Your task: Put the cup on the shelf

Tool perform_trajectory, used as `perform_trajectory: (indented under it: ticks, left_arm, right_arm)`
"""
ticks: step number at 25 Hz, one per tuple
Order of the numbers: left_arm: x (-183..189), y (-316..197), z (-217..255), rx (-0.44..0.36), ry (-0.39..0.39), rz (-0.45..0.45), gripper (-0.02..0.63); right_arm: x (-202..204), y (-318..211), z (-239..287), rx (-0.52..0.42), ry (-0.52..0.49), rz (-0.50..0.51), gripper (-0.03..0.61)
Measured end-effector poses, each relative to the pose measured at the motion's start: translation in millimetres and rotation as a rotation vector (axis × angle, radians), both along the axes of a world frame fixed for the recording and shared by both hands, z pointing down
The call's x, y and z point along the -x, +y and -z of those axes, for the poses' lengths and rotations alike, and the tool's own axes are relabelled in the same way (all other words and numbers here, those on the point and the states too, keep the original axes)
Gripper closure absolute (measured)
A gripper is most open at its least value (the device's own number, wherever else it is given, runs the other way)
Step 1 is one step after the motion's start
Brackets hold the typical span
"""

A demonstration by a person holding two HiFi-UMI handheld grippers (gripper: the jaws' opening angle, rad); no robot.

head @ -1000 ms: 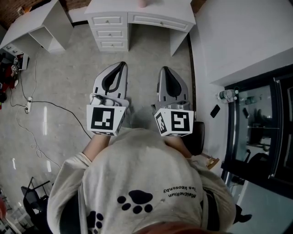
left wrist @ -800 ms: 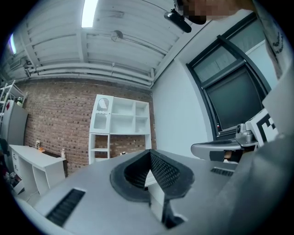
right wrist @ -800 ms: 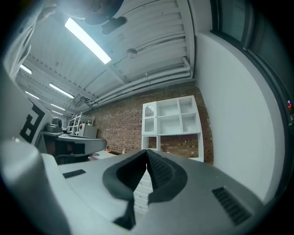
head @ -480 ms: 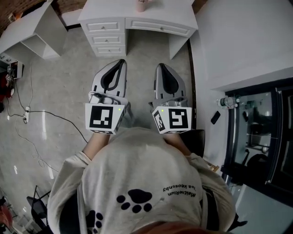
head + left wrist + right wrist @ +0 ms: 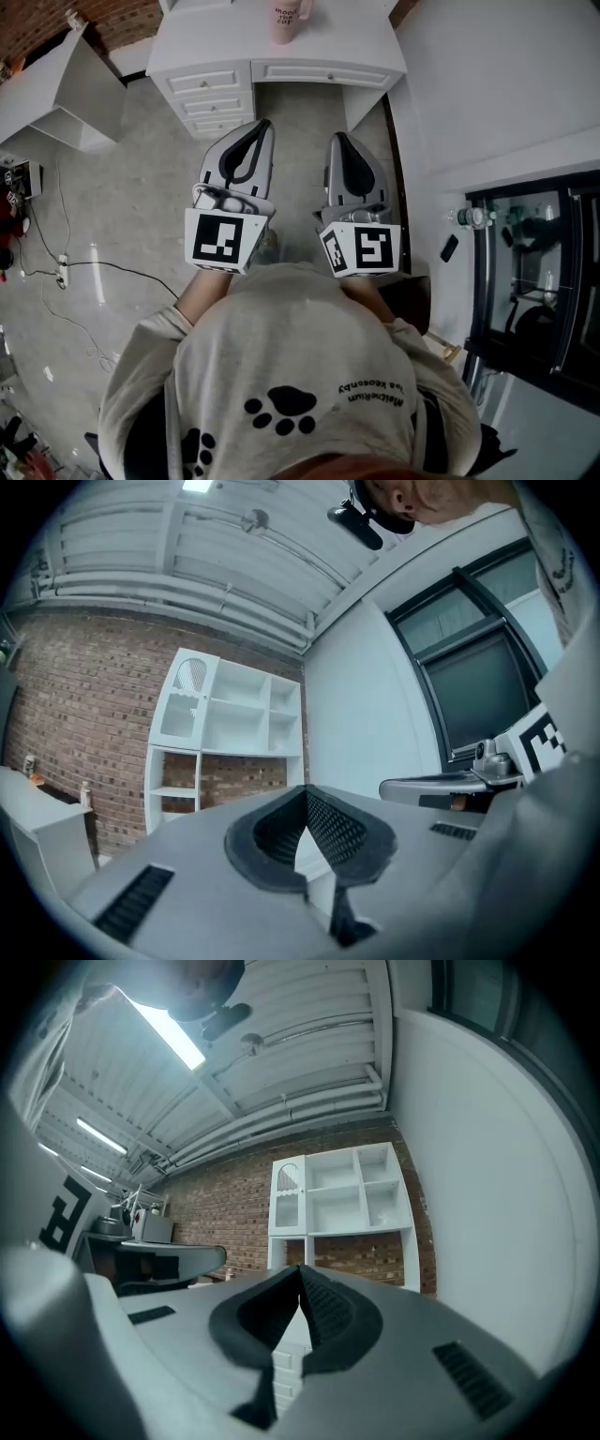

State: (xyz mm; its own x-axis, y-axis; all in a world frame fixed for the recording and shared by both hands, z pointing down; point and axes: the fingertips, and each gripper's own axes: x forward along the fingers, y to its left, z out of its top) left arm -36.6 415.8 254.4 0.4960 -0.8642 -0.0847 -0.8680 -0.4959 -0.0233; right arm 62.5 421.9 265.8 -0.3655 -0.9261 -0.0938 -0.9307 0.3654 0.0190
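Note:
A pink cup [image 5: 291,19] with dark lettering stands on a white desk [image 5: 225,42] at the top of the head view. Both grippers are held side by side before the person's chest, pointing toward the desk and well short of it. My left gripper [image 5: 263,124] is shut with nothing in it, and so is my right gripper [image 5: 336,138]. In the left gripper view the left gripper [image 5: 305,788] has its pads touching, and a white shelf unit [image 5: 230,719] stands against a brick wall beyond. The right gripper [image 5: 300,1268] shows the same shelf unit [image 5: 342,1194].
The desk has drawers [image 5: 211,94] on its left side. Another white table [image 5: 56,89] stands at the far left, with cables [image 5: 56,272] on the grey floor. A white wall [image 5: 487,75] and a dark glass-fronted cabinet [image 5: 534,272] run along the right.
The desk has slid down into the picture and the pink cup on it now shows almost whole. Both grippers stay shut and side by side.

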Motion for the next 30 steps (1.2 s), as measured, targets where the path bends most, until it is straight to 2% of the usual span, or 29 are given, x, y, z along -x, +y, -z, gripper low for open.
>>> perform_trajectory:
  ticks: [5,10,20,30]
  left_arm:
    - [10.7,-26.9,-8.3,0.031,0.030,-0.016,0.607]
    - [19.1,-42.6,-27.8,0.072,0.022,-0.025,0.607]
    - [23.7,-75.6,-35.3,0.072,0.003,-0.015,0.607]
    - [11.5,-166.3,-40.1,0.079,0.005,0.016,0.607]
  right_arm:
    - [7.3,-21.9,-0.3,0.020,0.032,-0.019,0.569]
    - [16.4,-35.0,-9.2,0.045,0.024,-0.014,0.569]
    - [24.8,-76.5,-18.0,0.044,0.002,0.014,0.569]
    - [14.7,-175.9,-27.3,0.060,-0.018,0.066,0.569]
